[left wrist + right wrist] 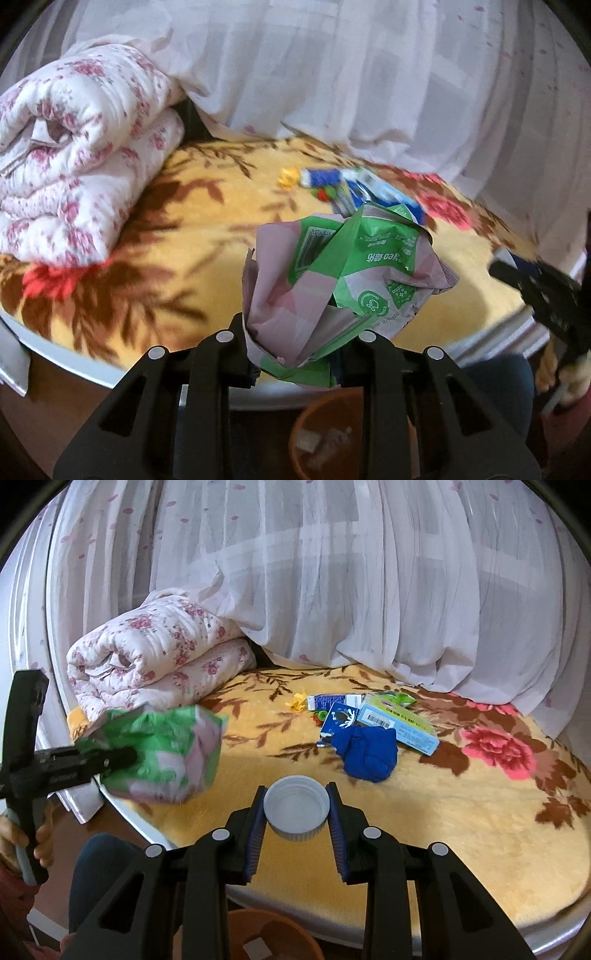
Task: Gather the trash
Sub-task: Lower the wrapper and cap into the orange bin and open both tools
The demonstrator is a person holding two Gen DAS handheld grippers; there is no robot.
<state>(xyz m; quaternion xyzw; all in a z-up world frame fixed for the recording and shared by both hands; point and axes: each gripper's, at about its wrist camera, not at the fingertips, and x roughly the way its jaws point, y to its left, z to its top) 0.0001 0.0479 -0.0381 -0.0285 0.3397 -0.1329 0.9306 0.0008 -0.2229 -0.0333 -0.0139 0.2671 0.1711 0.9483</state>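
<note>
My left gripper (295, 354) is shut on a crumpled green and pink wrapper (343, 273), held up over the near edge of the bed. The right wrist view shows the same wrapper (162, 753) and left gripper (122, 757) at its left side. My right gripper (296, 789) is shut on a white bottle cap (296, 808), its open side up. More trash lies mid-bed: a yellow scrap (298, 700), a blue-and-white carton (332, 701), a crumpled blue piece (369, 753) and a light-blue box (399, 723). An orange-brown bin (328, 435) stands on the floor below both grippers.
A folded floral quilt (155, 664) lies at the bed's left. A sheer curtain (332, 590) hangs behind. The yellow flowered blanket (461, 830) ends at a white bed rim (480, 941). A person's dark trouser leg (99, 871) and hand (40, 845) are at lower left.
</note>
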